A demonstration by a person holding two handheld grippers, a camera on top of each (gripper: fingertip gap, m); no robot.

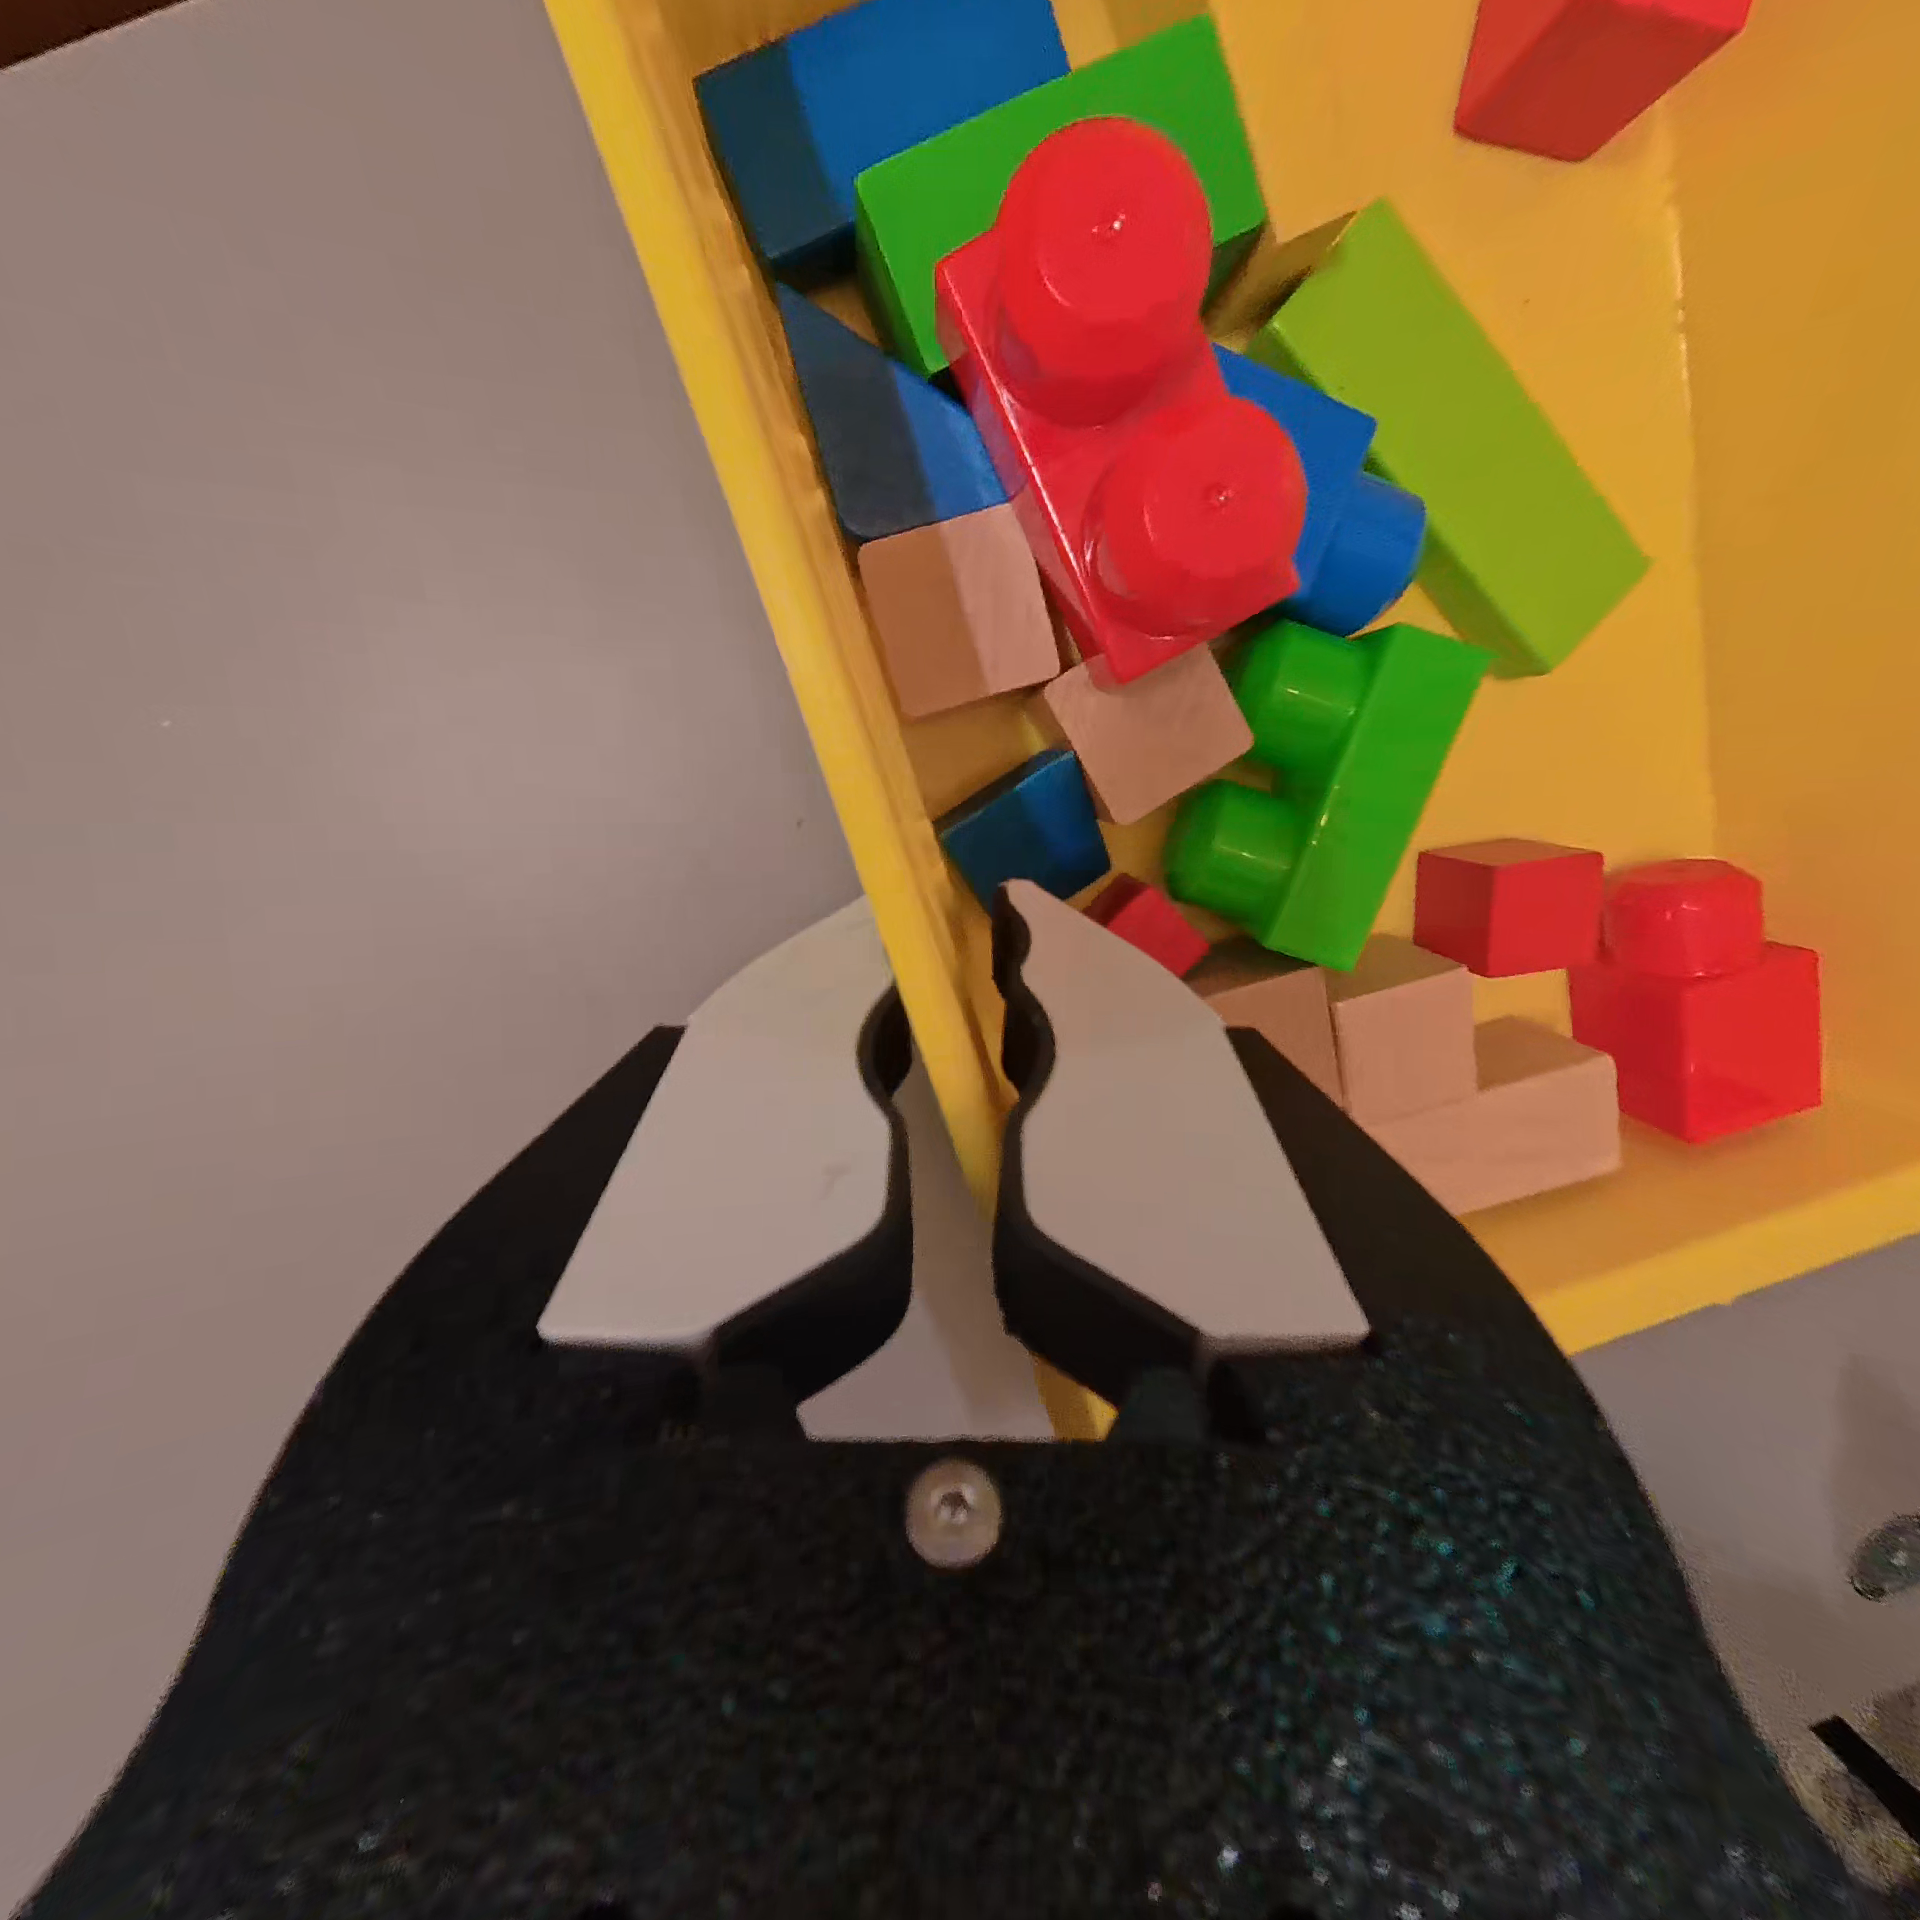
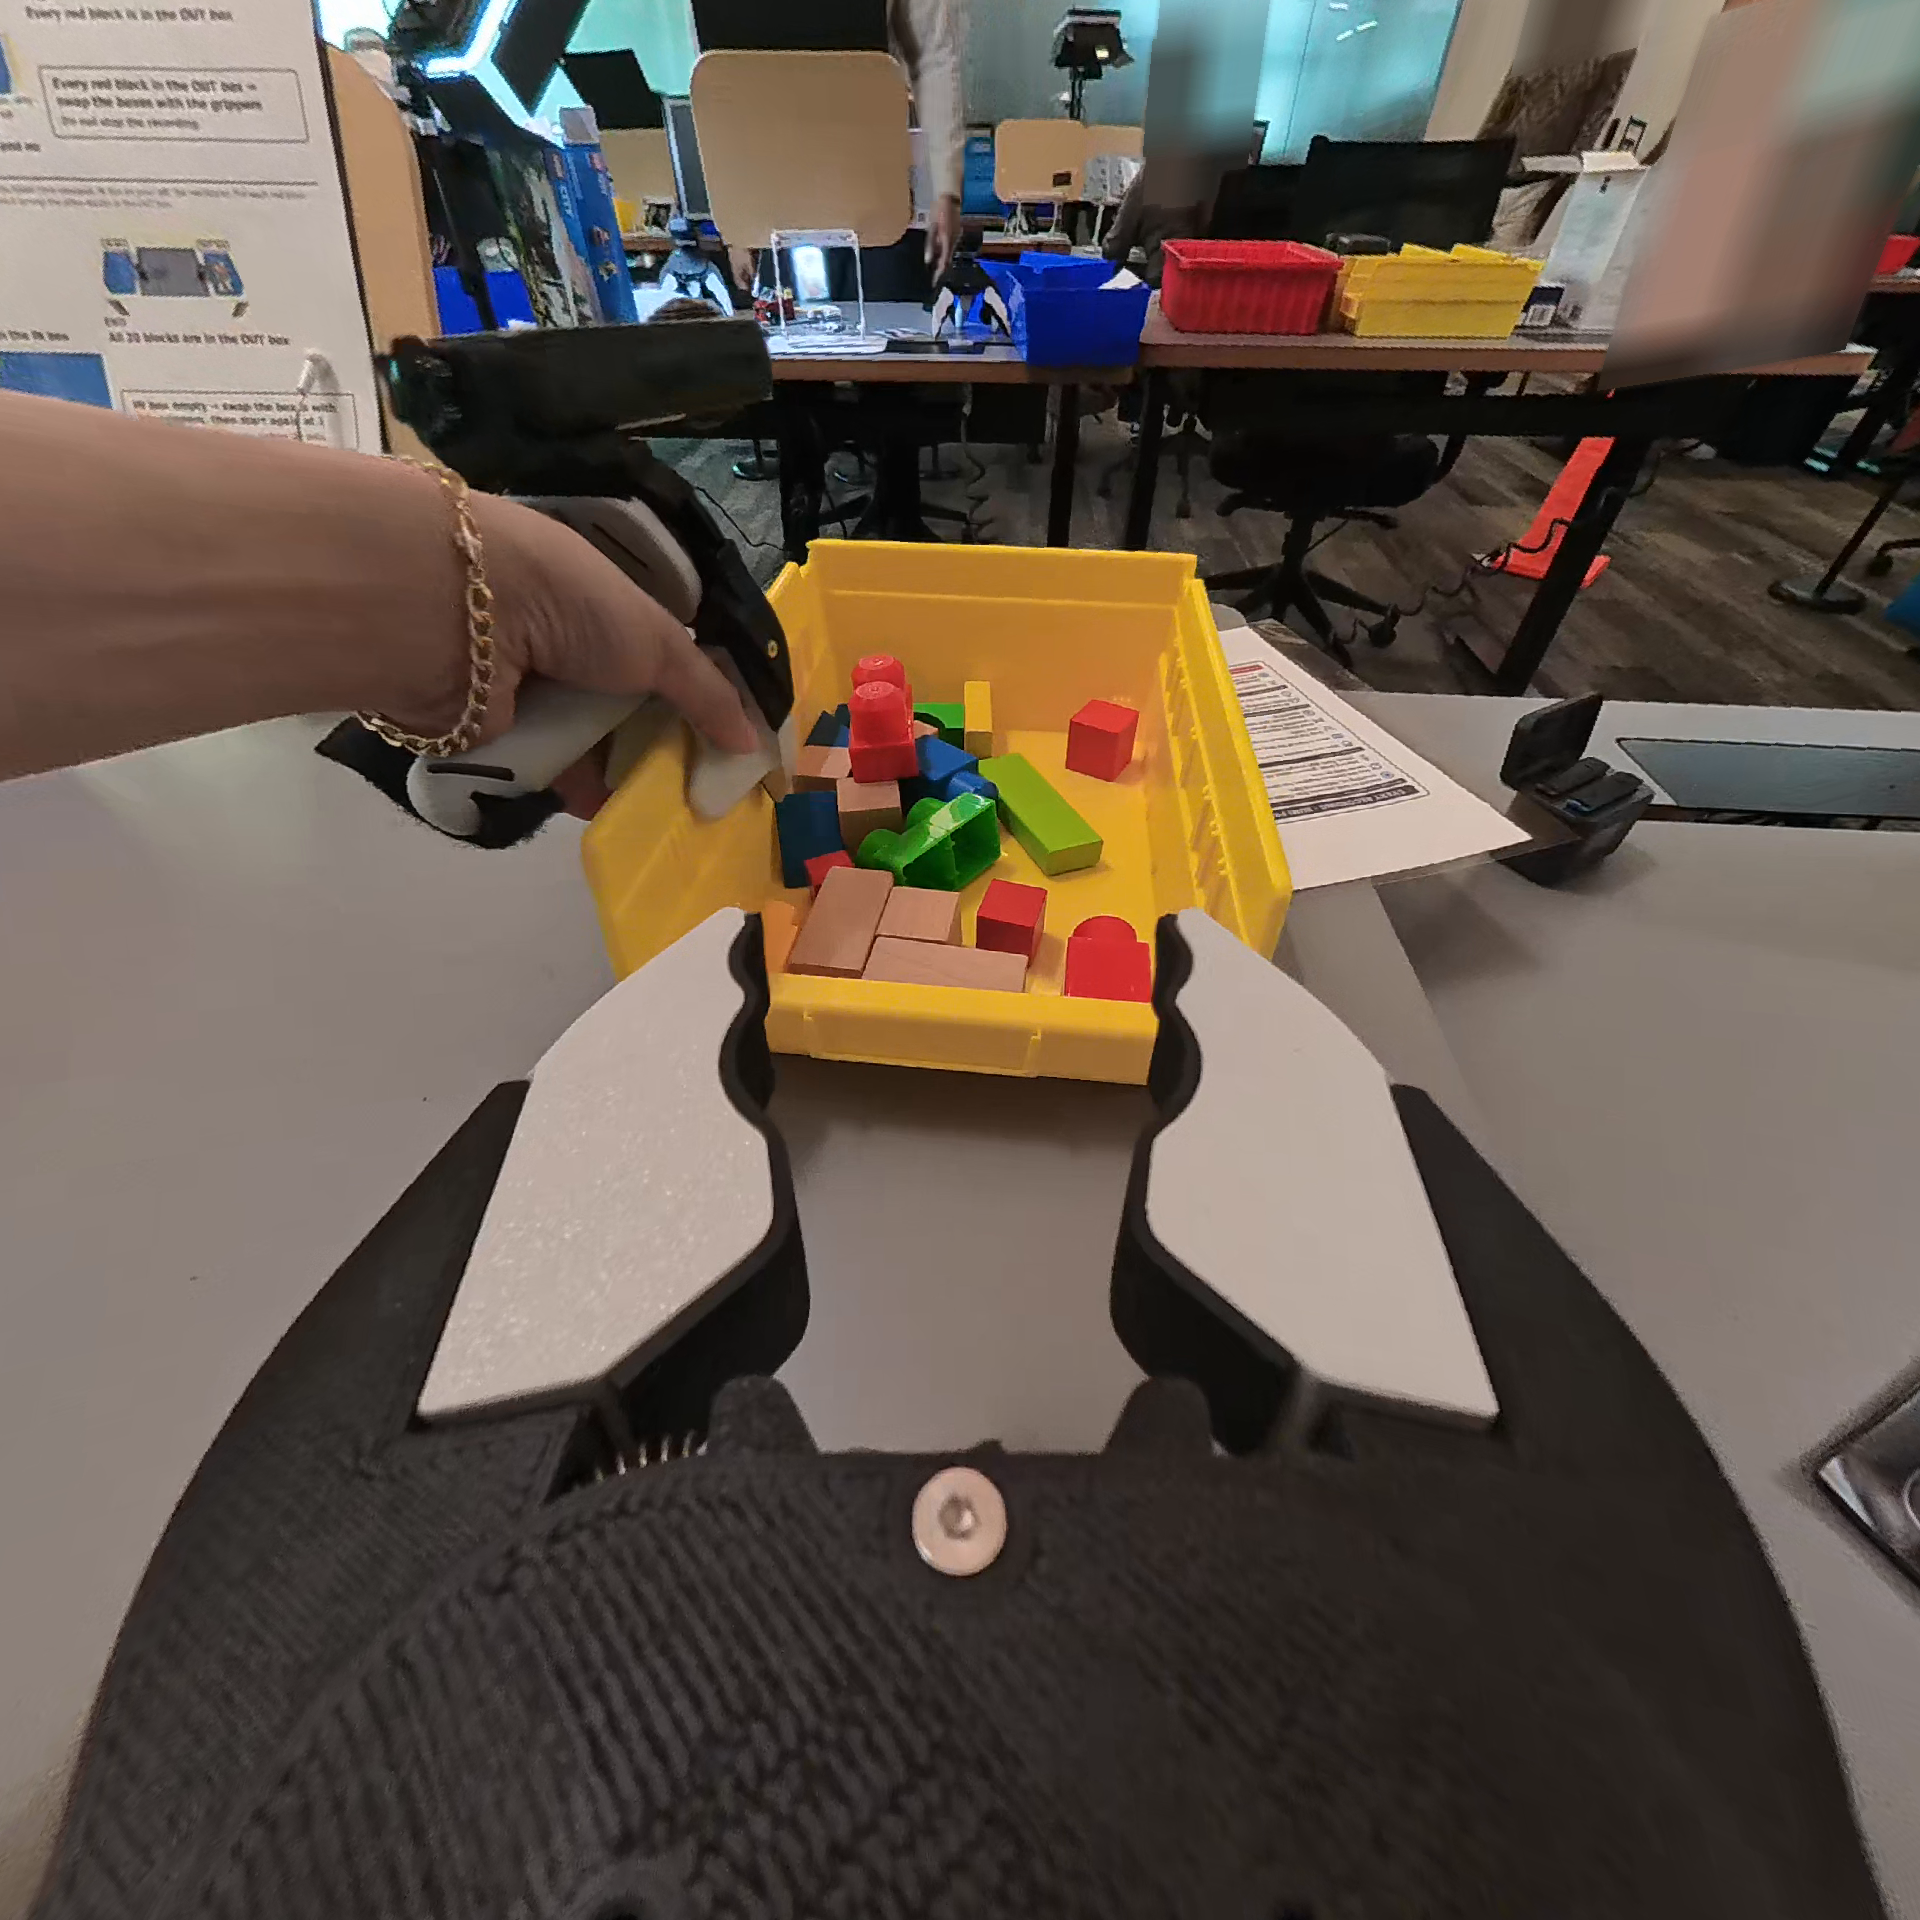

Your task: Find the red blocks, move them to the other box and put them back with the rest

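Note:
A yellow box (image 2: pixel 956 1039) stands on the grey table and holds mixed blocks. The red ones are a two-stud brick (image 1: pixel 1122 416) on top of the pile, a cube (image 1: pixel 1507 904), a one-stud brick (image 1: pixel 1694 1018), a far cube (image 1: pixel 1579 73) and a small block (image 1: pixel 1148 920). My left gripper (image 1: pixel 940 914) is shut on the box's left wall (image 1: pixel 727 416), one finger outside and one inside. The right wrist view also shows it (image 2: pixel 748 769) on that wall. My right gripper (image 2: pixel 958 925) is open and empty, just in front of the box's near wall.
Blue, green and plain wooden blocks fill the box's left side and front. A printed sheet (image 2: pixel 1340 769) and a black device (image 2: pixel 1569 779) lie right of the box. A poster board (image 2: pixel 156 208) stands at the back left. Far tables carry coloured bins.

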